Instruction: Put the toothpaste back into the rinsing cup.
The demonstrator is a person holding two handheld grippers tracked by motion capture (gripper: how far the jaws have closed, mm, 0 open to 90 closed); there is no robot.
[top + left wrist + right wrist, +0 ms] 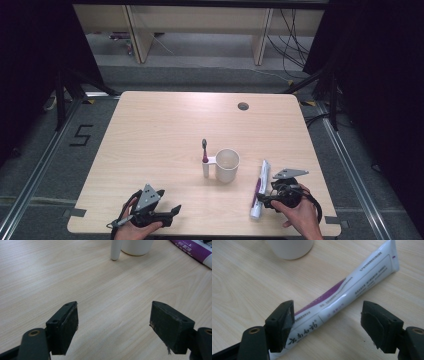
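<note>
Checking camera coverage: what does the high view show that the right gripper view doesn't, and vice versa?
High view: the toothbrush upright in the holder beside the cup, the left gripper, both hands, and the floor. Right gripper view: the print on the tube and the right gripper jaws open around its near end. Both: cup, tube, table.
</note>
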